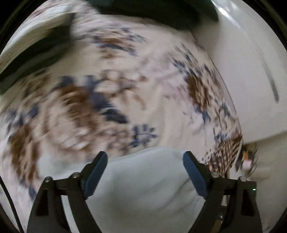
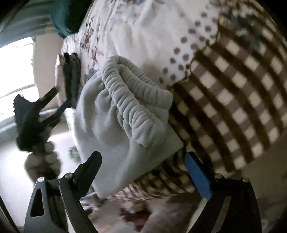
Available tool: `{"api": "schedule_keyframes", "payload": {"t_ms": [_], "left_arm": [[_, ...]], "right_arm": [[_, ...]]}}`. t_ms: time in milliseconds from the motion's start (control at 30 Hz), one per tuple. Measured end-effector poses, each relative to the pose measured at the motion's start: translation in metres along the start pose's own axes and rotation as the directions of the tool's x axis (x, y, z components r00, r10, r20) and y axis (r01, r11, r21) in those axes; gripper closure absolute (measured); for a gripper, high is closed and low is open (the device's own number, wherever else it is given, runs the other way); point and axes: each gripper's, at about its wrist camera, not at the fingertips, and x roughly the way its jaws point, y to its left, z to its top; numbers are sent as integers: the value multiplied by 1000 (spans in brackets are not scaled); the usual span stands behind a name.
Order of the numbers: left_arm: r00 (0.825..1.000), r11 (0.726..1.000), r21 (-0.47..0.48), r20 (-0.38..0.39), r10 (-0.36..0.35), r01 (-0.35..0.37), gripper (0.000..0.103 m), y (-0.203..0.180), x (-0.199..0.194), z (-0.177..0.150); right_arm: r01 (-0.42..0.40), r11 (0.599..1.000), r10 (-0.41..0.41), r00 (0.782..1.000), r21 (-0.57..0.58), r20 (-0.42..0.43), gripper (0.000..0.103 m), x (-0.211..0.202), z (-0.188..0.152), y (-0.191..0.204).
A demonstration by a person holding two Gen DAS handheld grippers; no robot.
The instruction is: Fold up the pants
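Note:
The pale grey-blue pants (image 2: pixel 114 129) lie bunched on the bed, their ribbed elastic waistband (image 2: pixel 136 96) on top. My right gripper (image 2: pixel 143 157) is open, its fingers either side of the near edge of the pants, gripping nothing. In the left wrist view the pants (image 1: pixel 143 179) fill the space between and below my left gripper's fingers; my left gripper (image 1: pixel 145 156) is open and empty. The left gripper also shows at the left of the right wrist view (image 2: pixel 59 100), beside the bed's edge.
The bed has a floral sheet (image 1: pixel 107 89) and a brown-and-white checked cover (image 2: pixel 233 107). A dark green cushion (image 1: pixel 152 10) lies at the far side. A white wall (image 1: pixel 251 71) is right of the bed. Floor (image 2: pixel 21 170) and bright window (image 2: pixel 14 71) lie left.

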Motion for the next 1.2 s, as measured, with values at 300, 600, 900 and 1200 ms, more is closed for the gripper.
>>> {"api": "schedule_keyframes", "payload": {"t_ms": [300,600,900,1200], "left_arm": [[992,841,-526,50,-116,124,5,164,22,-29],[997,884,-462,6,-77,71,58,157,75,-25],[982,766,-622,21,-189,161,48,191,81,-32],[979,862,-466,136,-151,198,0,149,8,-68]], "right_arm": [[-135,982,145,987,130,-66,7,66,-6,-24],[-164,976,162,986,145,26,49,72,-3,-25],[-138,982,148,986,127,-78,33,81,14,-16],[-33,997,25,993,-70,-115,13,80,19,22]]}}
